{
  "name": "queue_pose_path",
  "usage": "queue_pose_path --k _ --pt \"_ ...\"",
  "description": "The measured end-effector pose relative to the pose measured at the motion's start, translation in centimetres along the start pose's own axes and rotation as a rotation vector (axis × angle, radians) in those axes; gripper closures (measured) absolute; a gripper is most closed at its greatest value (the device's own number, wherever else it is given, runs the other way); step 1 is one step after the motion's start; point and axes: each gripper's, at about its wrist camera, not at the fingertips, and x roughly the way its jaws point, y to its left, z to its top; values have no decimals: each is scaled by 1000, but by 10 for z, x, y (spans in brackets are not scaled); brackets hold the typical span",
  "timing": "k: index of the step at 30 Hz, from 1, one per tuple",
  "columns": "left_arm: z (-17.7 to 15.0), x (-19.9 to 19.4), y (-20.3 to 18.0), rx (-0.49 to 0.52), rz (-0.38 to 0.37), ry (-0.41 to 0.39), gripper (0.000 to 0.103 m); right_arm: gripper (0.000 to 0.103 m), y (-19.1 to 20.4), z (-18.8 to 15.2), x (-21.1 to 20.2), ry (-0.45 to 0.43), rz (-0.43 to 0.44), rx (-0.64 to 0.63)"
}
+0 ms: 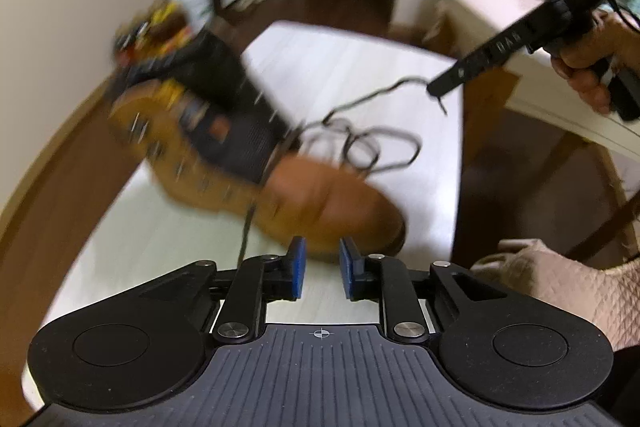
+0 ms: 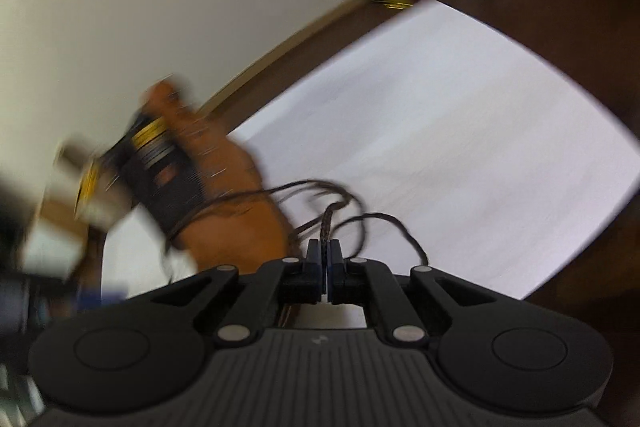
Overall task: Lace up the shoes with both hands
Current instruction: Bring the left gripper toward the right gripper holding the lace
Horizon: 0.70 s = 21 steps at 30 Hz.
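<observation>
Left gripper: the black two-finger gripper with blue pads (image 1: 321, 269) fills the bottom of the left wrist view; its jaws stand apart with nothing between them, released.
Left gripper's surroundings: its tips sit just in front of the toe of the boot, apart from it as far as the blur allows.
Right gripper: the second black two-finger gripper (image 2: 324, 261), at lower centre of the right wrist view, is clenched, pads nearly touching, on the dark brown braided shoelace (image 2: 326, 223), which rises straight out from between the tips.
Right gripper, seen from the left: it reaches in from the upper right of the left wrist view, held by a person's hand (image 1: 588, 67), the lace running from its tip down-left toward the boot.
Shoelace: from the pinch it falls into several slack loops on the surface just right of the boot, then runs to the boot's lower eyelets; another strand hangs from the boot toward the frame's bottom in the left wrist view.
Boot: the tan leather ankle boot with a black ribbed tongue (image 1: 256, 155) lies at centre-left of the left wrist view, toe toward the camera; it is blurred in both views.
Surface: a white rectangular table top (image 1: 360, 75) carries boot and lace.
Sleeve: a beige quilted sleeve (image 1: 560, 287) sits at lower right of the left wrist view.
Floor: dark brown wood (image 2: 580, 39) surrounds the table.
</observation>
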Motion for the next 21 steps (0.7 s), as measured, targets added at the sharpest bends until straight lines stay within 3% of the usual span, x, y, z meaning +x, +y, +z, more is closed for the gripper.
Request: queue_pose_path --k 4,11,17,21 --pt "22 -6 -6 140 -79 -89 79 100 49 13 -19 112 5 -339" --pt "48 -8 -18 363 -152 -177 77 100 111 14 -35 148 -31 -794" --pt "51 0 -29 580 -249 -216 77 100 142 10 -32 193 -32 -1034" --pt "47 5 -42 675 -249 -233 77 100 143 6 -29 233 -34 -1106"
